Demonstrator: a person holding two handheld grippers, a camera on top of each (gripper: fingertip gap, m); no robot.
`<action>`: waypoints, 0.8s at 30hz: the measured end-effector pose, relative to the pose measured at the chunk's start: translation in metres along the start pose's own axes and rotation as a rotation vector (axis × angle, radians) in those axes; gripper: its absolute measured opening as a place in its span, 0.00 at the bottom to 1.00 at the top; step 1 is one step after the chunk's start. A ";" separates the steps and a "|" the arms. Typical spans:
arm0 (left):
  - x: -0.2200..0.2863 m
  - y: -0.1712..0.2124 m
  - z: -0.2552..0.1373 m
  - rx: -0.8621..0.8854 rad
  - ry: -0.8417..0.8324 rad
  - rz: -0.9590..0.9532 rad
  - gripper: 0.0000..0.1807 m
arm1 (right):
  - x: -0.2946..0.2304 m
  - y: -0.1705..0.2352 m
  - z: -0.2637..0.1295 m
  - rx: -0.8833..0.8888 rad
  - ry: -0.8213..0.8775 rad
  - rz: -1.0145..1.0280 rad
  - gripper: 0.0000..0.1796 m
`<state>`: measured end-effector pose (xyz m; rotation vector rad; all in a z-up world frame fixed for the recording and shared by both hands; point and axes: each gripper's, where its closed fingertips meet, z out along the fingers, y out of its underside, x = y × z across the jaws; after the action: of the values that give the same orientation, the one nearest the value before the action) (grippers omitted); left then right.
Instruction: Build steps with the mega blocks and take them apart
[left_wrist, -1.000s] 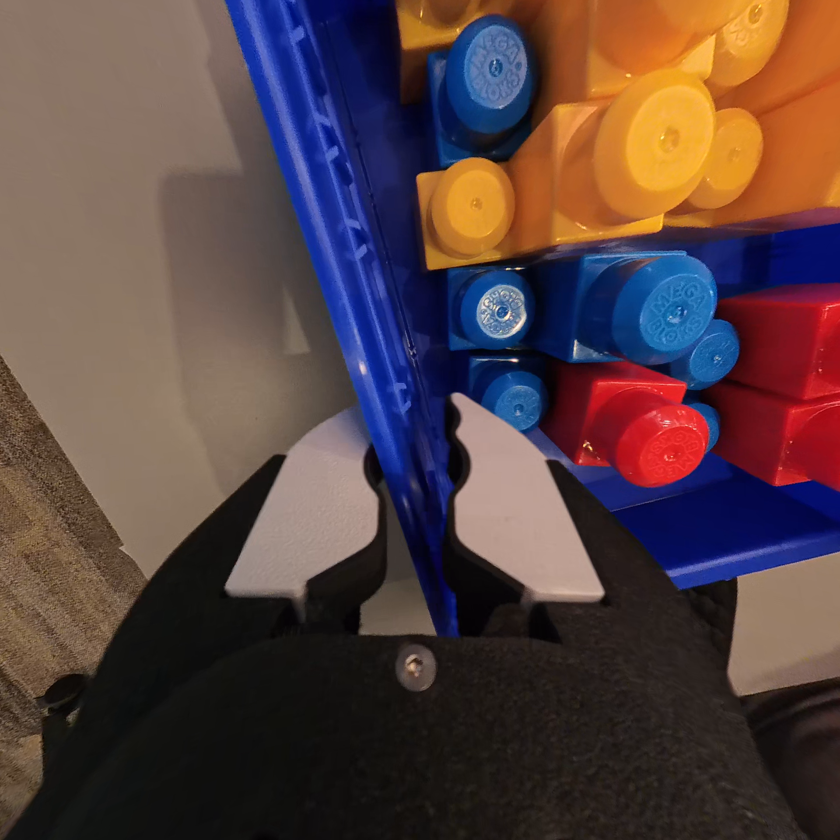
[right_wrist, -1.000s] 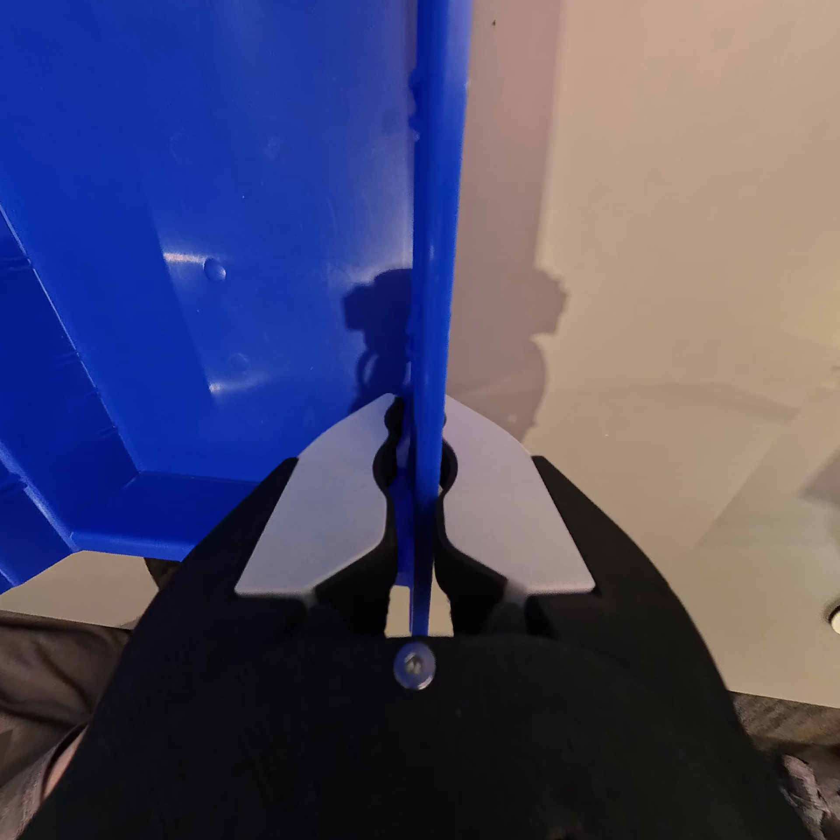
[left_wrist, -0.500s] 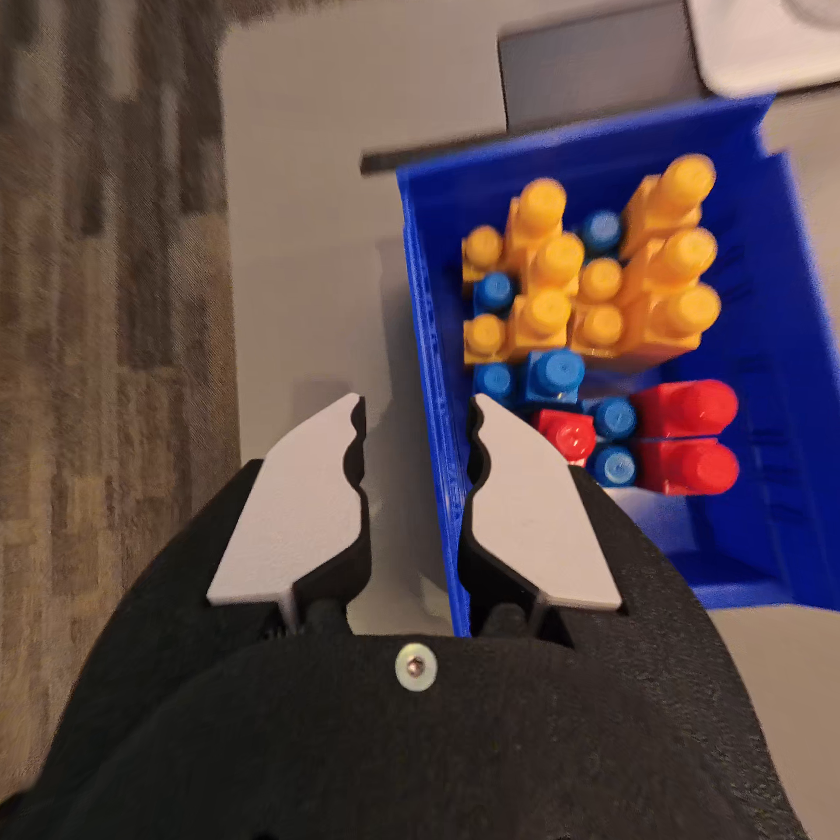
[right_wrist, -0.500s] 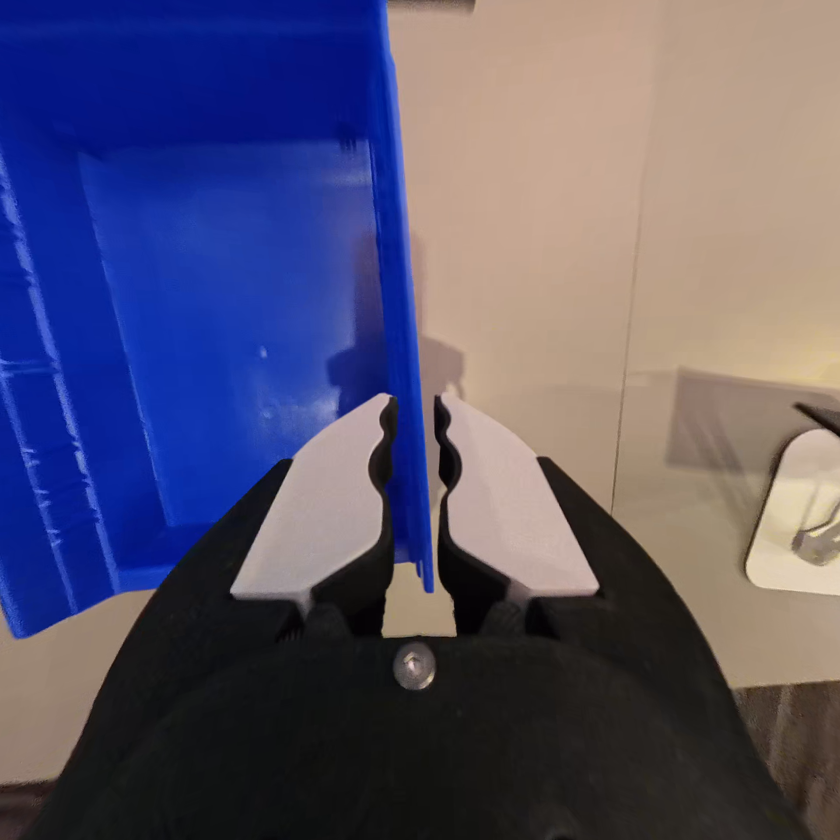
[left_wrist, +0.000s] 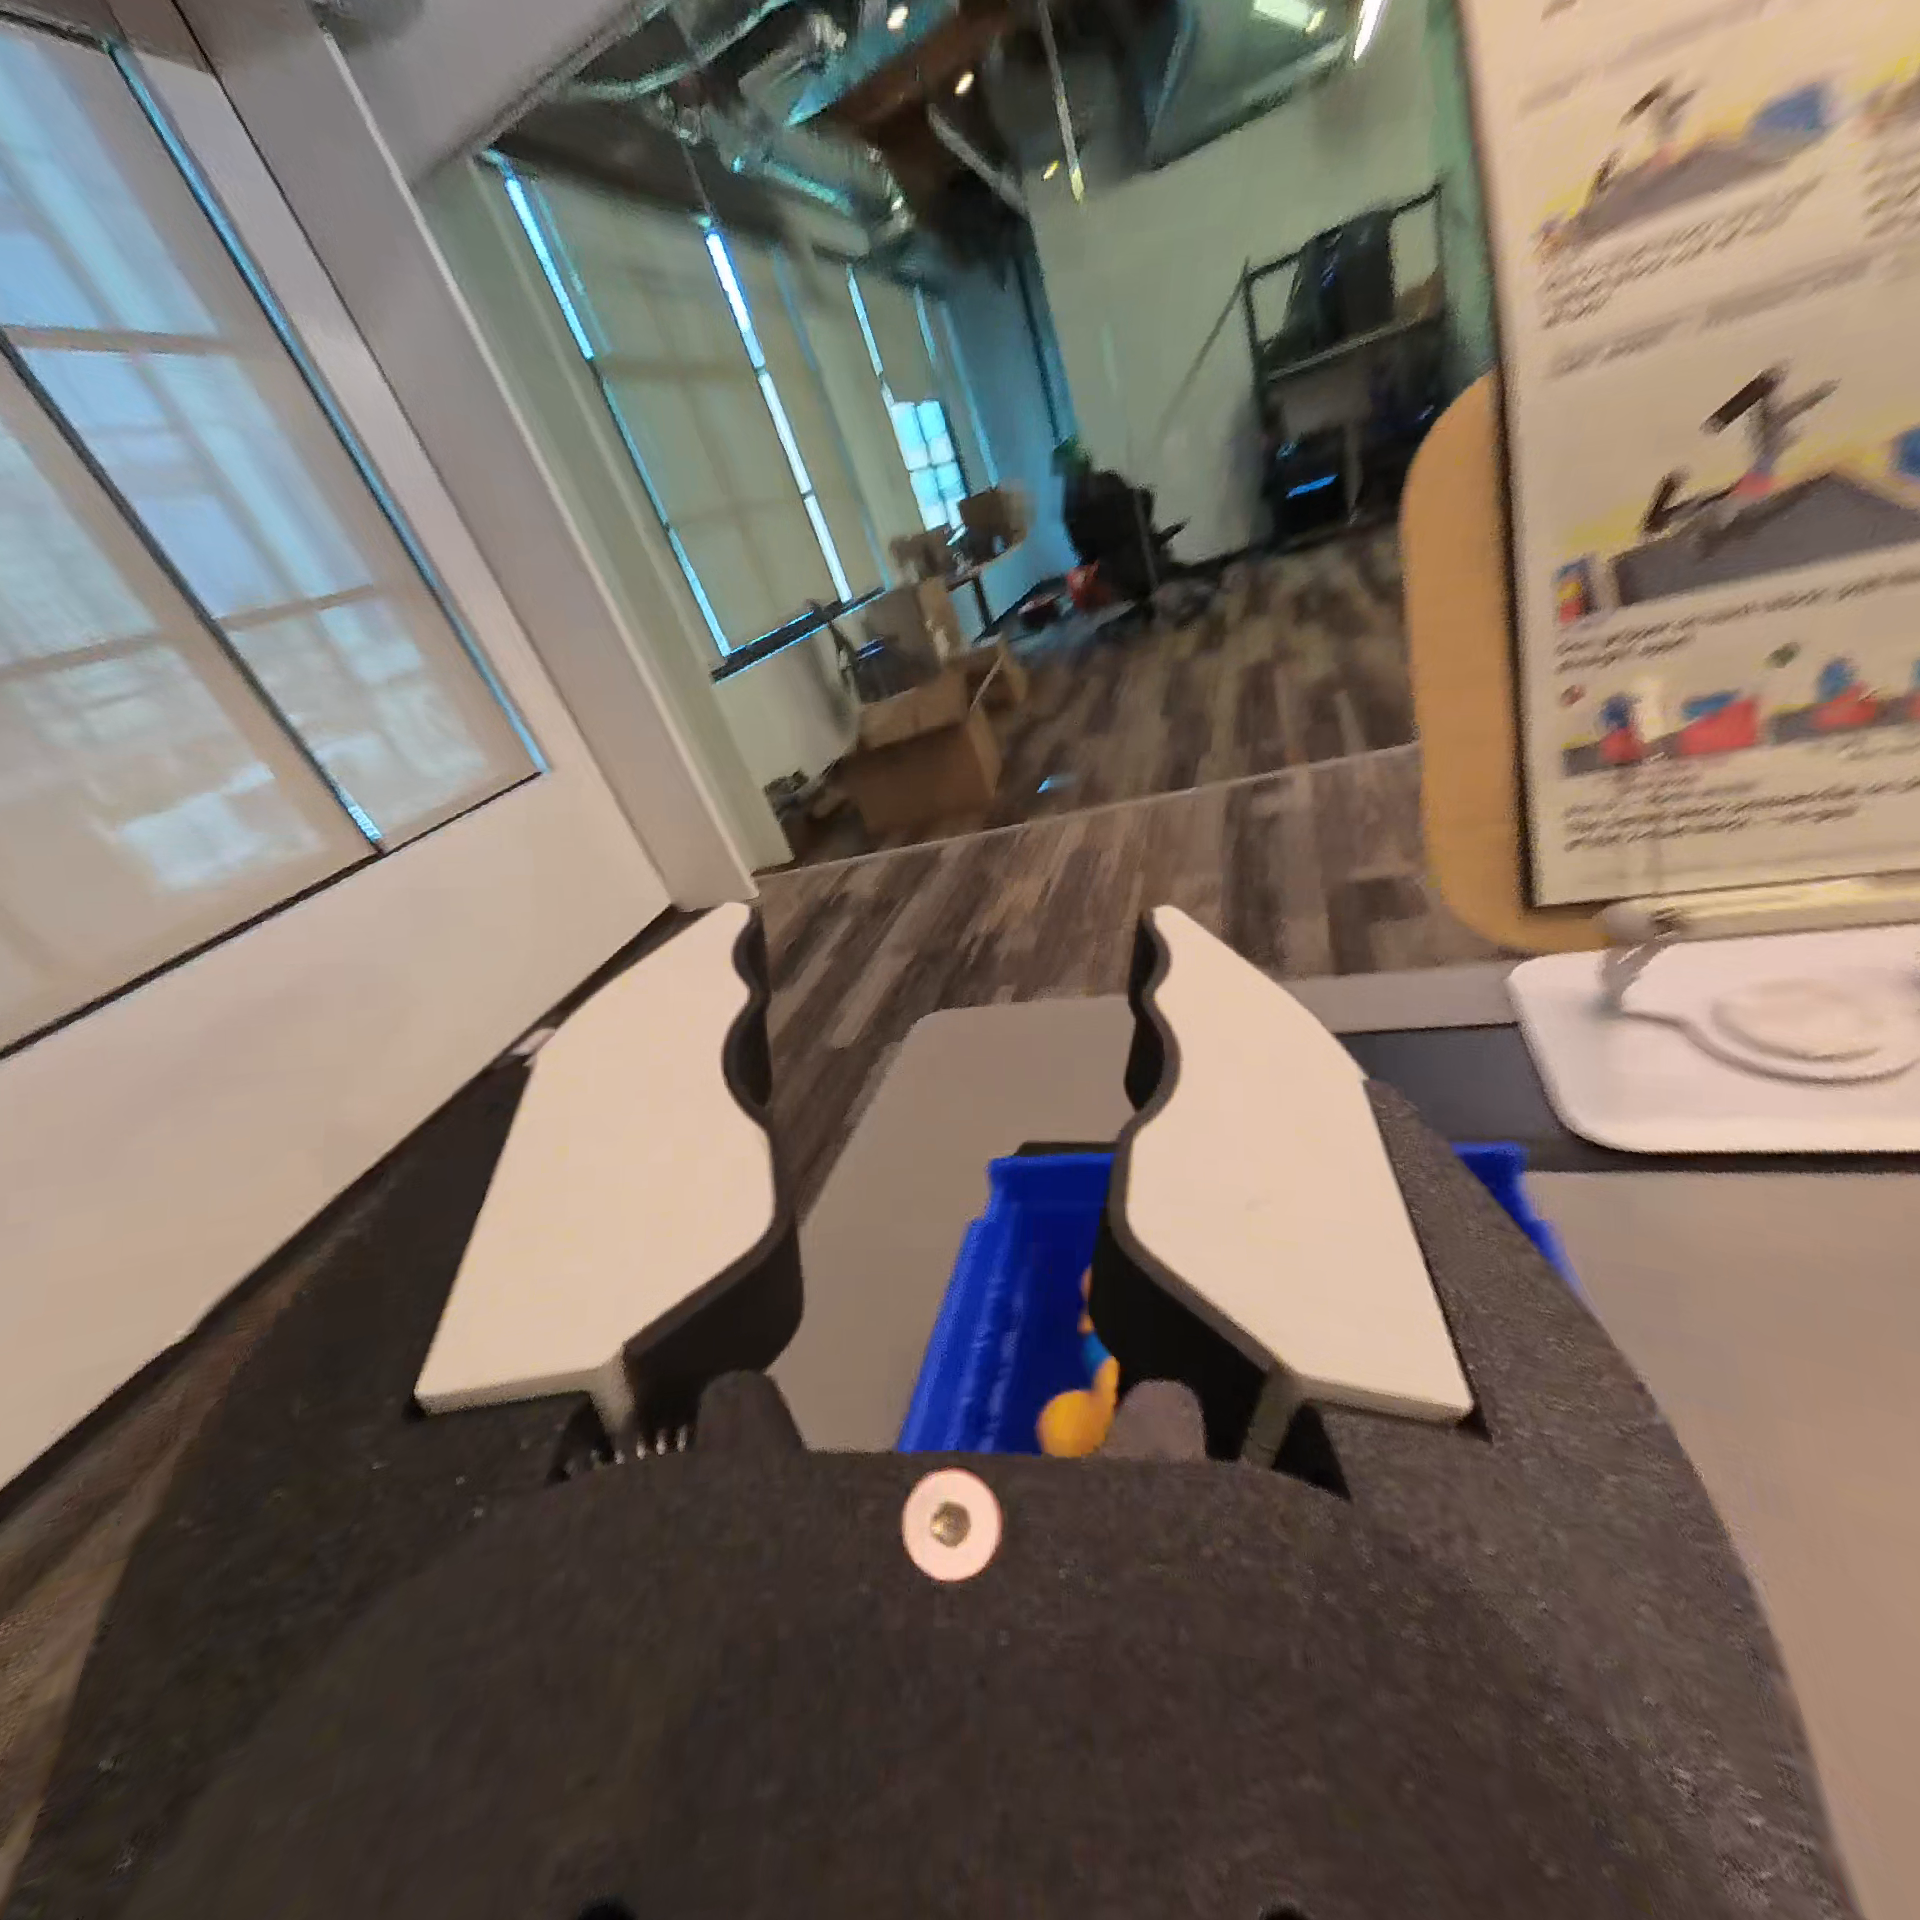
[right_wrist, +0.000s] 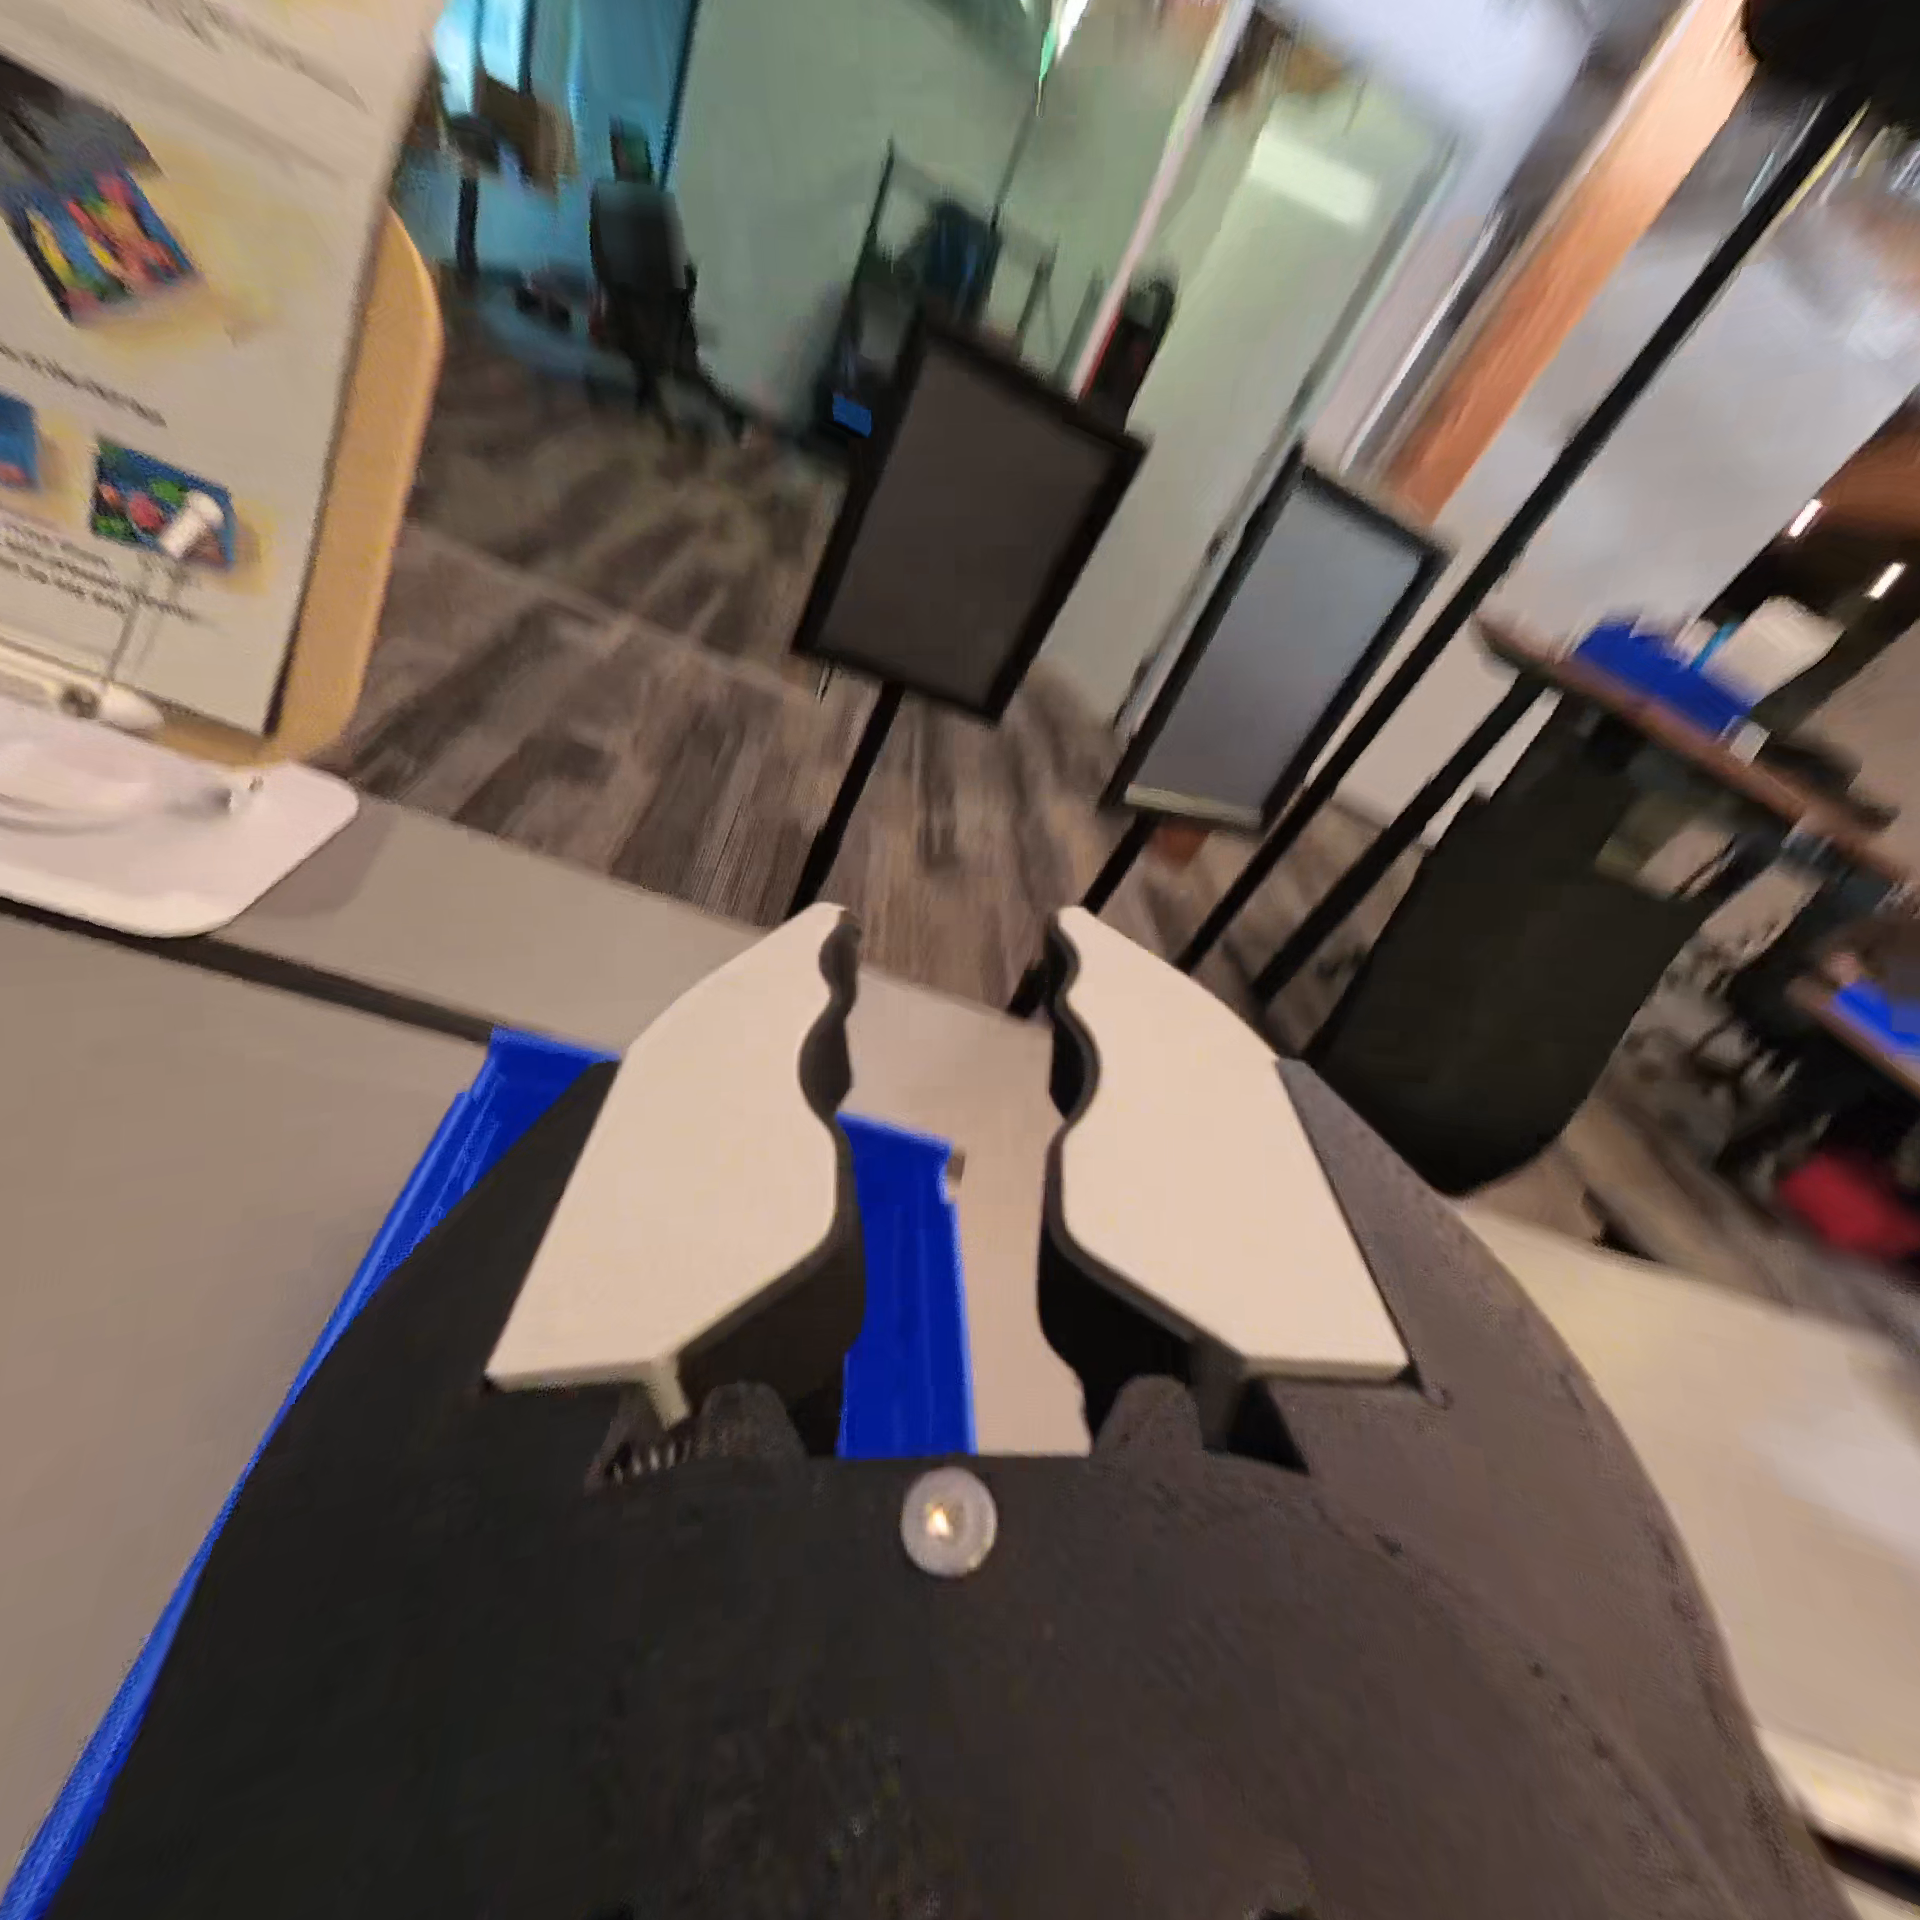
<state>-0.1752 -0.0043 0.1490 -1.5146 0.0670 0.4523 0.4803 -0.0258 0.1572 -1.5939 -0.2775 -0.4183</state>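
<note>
The blue bin (left_wrist: 997, 1309) sits on the grey table, mostly hidden under my left gripper (left_wrist: 945, 935), which is open, empty and raised above it, pointing out at the room. A yellow block (left_wrist: 1075, 1418) and a bit of a blue block show inside the bin between the fingers. In the right wrist view the blue bin (right_wrist: 904, 1278) lies below my right gripper (right_wrist: 948, 925), which is open, empty and lifted clear of the bin's wall. The other blocks are hidden.
A white stand base (left_wrist: 1714, 1049) holding an upright instruction sheet (left_wrist: 1704, 447) stands at the table's (left_wrist: 1714, 1351) far edge; it also shows in the right wrist view (right_wrist: 156, 831). Beyond are wood-look floor, dark screens on stands (right_wrist: 966, 540) and other tables. Some 65 cm of space lies between my two pairs of fingers.
Both grippers let go of the bin's walls, opened wider and lifted away, tilting up from looking down into the bin to looking out across the room.
</note>
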 end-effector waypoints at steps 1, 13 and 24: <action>0.010 -0.004 -0.003 0.015 0.027 -0.025 0.38 | -0.006 -0.006 -0.001 0.028 -0.007 -0.006 0.22; 0.085 -0.005 -0.018 0.001 0.184 -0.003 0.45 | -0.143 -0.048 0.001 0.099 -0.337 0.007 0.26; 0.121 0.006 -0.022 -0.041 0.252 0.031 0.45 | -0.294 -0.059 -0.015 0.193 -0.719 0.047 0.20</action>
<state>-0.0608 0.0041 0.1030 -1.6068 0.2801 0.2870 0.1887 -0.0142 0.0852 -1.5062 -0.7982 0.2328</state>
